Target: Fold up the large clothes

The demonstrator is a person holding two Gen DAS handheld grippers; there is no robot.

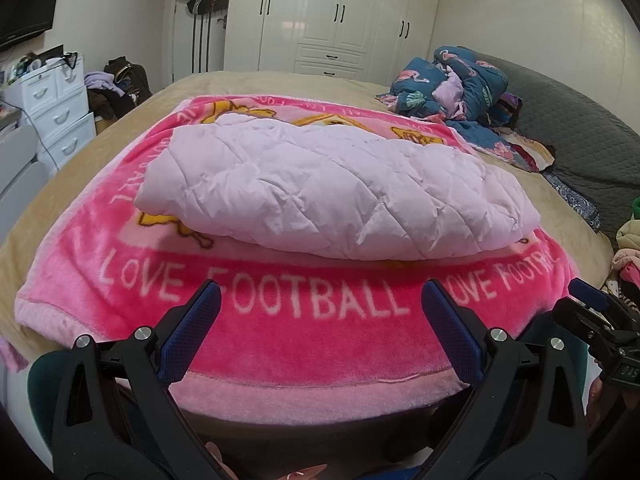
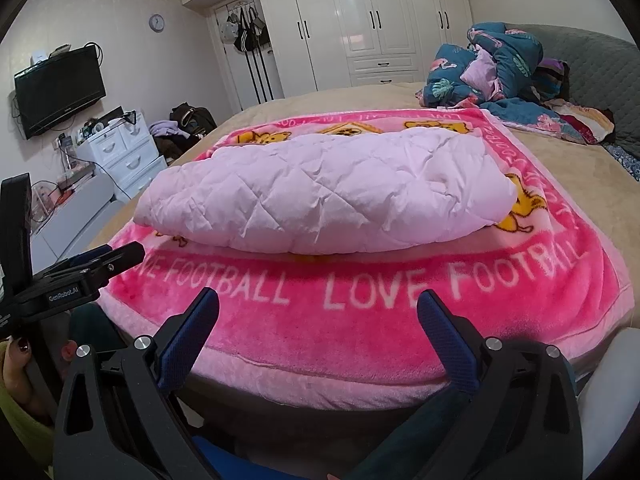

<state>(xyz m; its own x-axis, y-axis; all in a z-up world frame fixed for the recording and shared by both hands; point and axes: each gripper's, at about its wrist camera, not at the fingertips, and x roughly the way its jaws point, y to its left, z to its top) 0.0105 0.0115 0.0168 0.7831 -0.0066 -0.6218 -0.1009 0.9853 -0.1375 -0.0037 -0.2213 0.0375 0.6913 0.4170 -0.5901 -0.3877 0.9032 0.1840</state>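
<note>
A pale lilac quilted garment [image 1: 332, 188] lies folded into a long bundle on a pink "LOVE FOOTBALL" blanket [image 1: 312, 336] spread on the bed. It also shows in the right wrist view [image 2: 328, 196], on the same blanket [image 2: 360, 332]. My left gripper [image 1: 320, 308] is open and empty, held above the blanket's near edge, short of the garment. My right gripper [image 2: 318, 312] is open and empty too, at the near edge. Each gripper shows at the side of the other's view: the right one [image 1: 600, 320], the left one [image 2: 80, 268].
A heap of blue patterned bedding [image 1: 460, 84] lies at the bed's far right by a grey headboard [image 1: 580, 128]. White drawers [image 1: 56, 108] and a wall TV [image 2: 56, 88] stand to the left. White wardrobes [image 2: 360, 20] line the far wall. More clothes [image 1: 628, 248] lie at right.
</note>
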